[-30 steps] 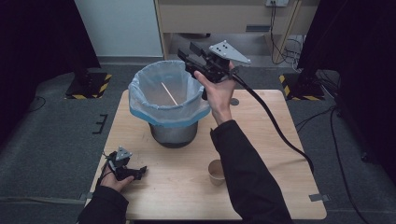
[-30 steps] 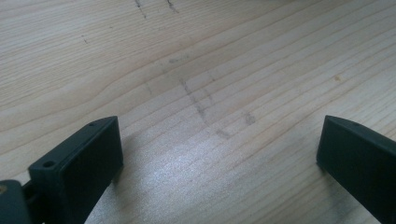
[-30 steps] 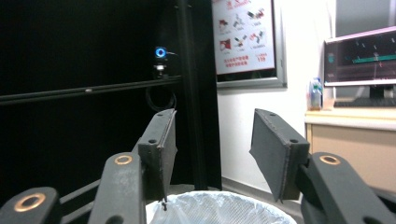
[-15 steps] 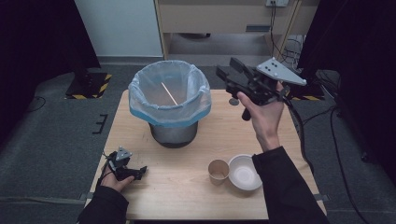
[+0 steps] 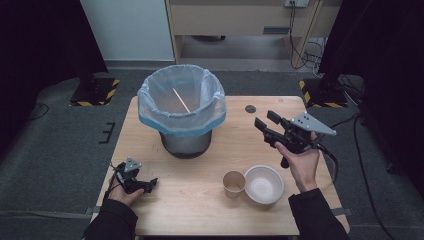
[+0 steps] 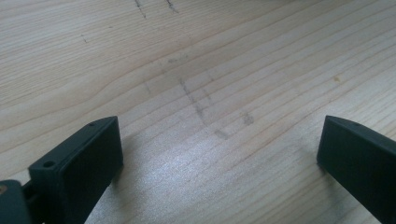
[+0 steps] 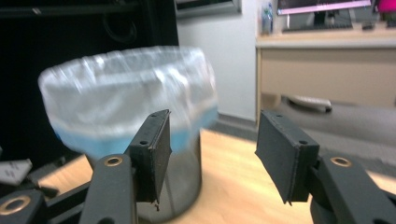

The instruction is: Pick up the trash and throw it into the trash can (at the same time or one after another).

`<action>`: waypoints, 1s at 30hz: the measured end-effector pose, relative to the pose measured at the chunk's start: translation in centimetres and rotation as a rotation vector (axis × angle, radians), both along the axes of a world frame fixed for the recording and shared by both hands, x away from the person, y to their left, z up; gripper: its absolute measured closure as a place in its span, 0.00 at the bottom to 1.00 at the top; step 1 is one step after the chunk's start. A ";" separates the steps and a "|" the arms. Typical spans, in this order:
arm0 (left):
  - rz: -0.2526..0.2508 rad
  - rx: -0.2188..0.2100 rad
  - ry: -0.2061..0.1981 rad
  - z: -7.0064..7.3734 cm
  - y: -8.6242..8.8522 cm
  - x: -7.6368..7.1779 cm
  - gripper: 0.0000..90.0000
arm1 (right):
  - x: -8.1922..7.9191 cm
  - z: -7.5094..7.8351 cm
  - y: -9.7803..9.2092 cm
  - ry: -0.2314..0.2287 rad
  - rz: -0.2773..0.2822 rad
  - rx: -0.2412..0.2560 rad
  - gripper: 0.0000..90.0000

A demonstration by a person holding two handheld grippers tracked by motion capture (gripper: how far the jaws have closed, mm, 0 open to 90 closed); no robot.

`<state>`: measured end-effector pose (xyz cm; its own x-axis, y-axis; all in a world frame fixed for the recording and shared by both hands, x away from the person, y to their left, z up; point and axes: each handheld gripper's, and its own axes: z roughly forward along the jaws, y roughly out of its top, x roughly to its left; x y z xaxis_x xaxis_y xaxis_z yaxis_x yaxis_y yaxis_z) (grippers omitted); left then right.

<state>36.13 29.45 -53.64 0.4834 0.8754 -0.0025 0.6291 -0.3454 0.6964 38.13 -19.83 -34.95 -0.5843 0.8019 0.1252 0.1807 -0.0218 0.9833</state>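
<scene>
A metal bin [image 5: 183, 141] lined with a clear and blue bag [image 5: 181, 100] stands at the back middle of the wooden table [image 5: 210, 210], with a thin stick [image 5: 181, 100] inside; it shows blurred in the right gripper view [image 7: 130, 116]. A brown paper cup [image 5: 233, 183] and a white bowl [image 5: 263, 184] sit near the front. My right gripper [image 5: 266, 122] is held open above the table's right side, empty, jaws pointing left toward the bin [image 7: 212, 154]. My left gripper [image 5: 150, 184] rests at the front left corner, open and empty over bare wood [image 6: 219, 144].
A small dark round spot [image 5: 250, 108] lies at the table's back right. A cable [image 5: 330, 160] trails from the right gripper over the right edge. Grey floor surrounds the table; a cabinet [image 5: 240, 20] stands behind.
The right gripper has swung from over the bin to the right and down toward the table's right side. The white bowl came into sight beside the cup. The left gripper stayed put.
</scene>
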 end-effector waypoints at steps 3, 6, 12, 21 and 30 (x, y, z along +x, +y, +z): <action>0.000 0.000 0.000 0.0 0.0 0.0 0.00 | -0.3 -2.3 -1.2 0.047 -0.021 -0.029 0.51; 0.000 0.000 0.000 0.0 0.0 0.0 0.00 | -0.5 -4.1 -2.2 0.084 -0.036 -0.048 0.50; 0.001 0.000 -0.001 0.0 0.0 0.0 0.00 | -0.8 -6.9 -4.0 0.160 -0.044 -0.105 0.48; -0.001 -0.002 0.000 0.0 0.0 0.0 0.00 | -1.9 -11.9 -5.8 0.337 -0.022 -0.188 0.49; -0.002 -0.002 0.000 0.0 0.0 0.0 0.00 | -1.6 -14.5 -5.5 0.449 0.041 -0.271 0.53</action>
<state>36.12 29.45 -53.63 0.4849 0.8746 -0.0044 0.6286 -0.3451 0.6970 36.57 -25.38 -49.49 -0.5520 0.8180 0.1616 0.5813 0.2386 0.7779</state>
